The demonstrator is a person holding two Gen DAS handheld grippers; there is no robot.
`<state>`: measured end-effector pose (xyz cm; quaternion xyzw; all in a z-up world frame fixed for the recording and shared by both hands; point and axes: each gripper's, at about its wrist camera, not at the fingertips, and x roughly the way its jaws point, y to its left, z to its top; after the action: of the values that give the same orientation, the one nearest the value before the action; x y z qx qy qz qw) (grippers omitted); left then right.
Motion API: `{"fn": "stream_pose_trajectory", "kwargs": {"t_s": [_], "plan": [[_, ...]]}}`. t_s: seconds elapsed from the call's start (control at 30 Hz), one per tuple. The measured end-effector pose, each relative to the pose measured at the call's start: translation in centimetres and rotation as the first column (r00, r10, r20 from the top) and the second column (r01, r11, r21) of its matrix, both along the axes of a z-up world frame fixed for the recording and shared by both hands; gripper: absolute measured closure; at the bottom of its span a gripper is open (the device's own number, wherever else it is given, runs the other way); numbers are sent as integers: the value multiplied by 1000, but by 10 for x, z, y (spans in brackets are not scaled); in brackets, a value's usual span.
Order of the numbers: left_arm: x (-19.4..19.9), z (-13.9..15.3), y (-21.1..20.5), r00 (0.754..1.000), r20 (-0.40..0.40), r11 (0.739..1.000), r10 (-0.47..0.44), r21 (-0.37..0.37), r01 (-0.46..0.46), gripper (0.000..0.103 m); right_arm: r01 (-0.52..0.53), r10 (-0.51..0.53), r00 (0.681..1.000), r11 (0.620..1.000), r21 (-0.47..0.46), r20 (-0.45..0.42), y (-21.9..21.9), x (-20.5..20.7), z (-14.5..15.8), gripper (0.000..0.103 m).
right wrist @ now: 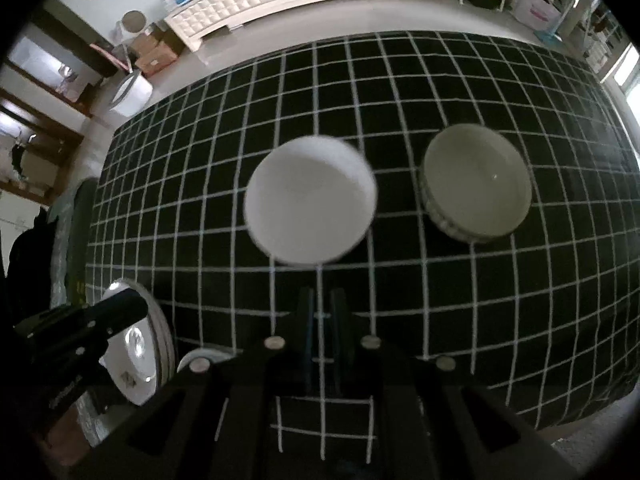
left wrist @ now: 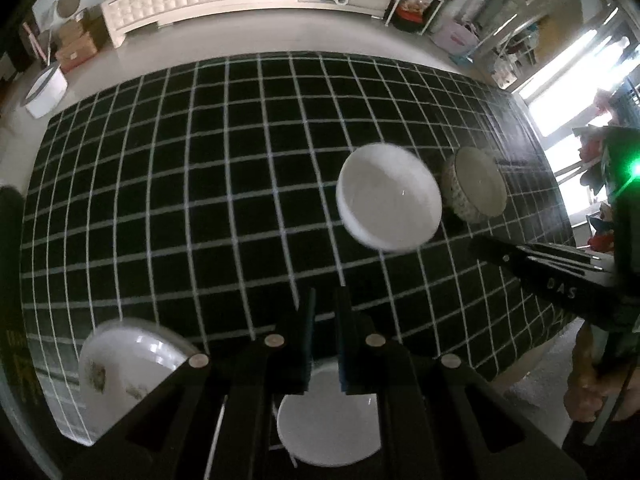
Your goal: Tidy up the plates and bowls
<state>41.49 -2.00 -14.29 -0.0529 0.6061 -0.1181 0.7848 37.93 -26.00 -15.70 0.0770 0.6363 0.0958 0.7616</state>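
On checked cloth (right wrist: pixel 440 300), two bowls (right wrist: pixel 310 200), two plates (left wrist: pixel 120 372), both jaws shut.

Both grippers — left (left wrist: pixel 325 300), right (right wrist: pixel 322 300) — closed, empty, pointing steeply down.

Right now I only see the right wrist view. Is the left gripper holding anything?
Observer: No. The left gripper is shut, with nothing between its fingers.
Operator: What's under it?
Observer: A plain white dish, partly hidden by the gripper's body.
Operator: Can you see my gripper from there?
Observer: Yes. The right gripper comes in from the right. It's shut and clear of the white bowl.
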Motion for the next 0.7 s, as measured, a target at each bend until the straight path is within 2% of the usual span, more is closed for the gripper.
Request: {"fn": "stream_pose_trajectory", "kwargs": {"t_s": [0.13, 0.3, 0.43, 0.57, 0.63, 0.7], "plan": [[26, -10, -13, 1000, -22, 1000, -19, -1, 19, 95, 37, -36, 999, 999, 25, -37, -8, 21, -10, 92], [54, -32, -26, 998, -59, 999, -33, 26, 34, 95, 55, -56, 997, 998, -21, -59, -15, 43, -26, 91], [72, -49, -31, 996, -79, 998, -44, 49, 48, 90, 56, -59, 995, 997, -44, -81, -15, 55, -41, 90], [80, -60, -33, 995, -93, 998, -43, 49, 48, 90, 59, -62, 995, 998, -37, -81, -14, 63, -47, 79], [83, -61, -32, 996, -76, 998, -44, 41, 47, 85, 52, -55, 995, 998, -36, -86, -12, 65, -49, 76], [84, -61, -32, 996, -72, 998, -47, 32, 49, 85, 41, -45, 995, 998, -44, -92, -9, 68, -52, 75]]}}
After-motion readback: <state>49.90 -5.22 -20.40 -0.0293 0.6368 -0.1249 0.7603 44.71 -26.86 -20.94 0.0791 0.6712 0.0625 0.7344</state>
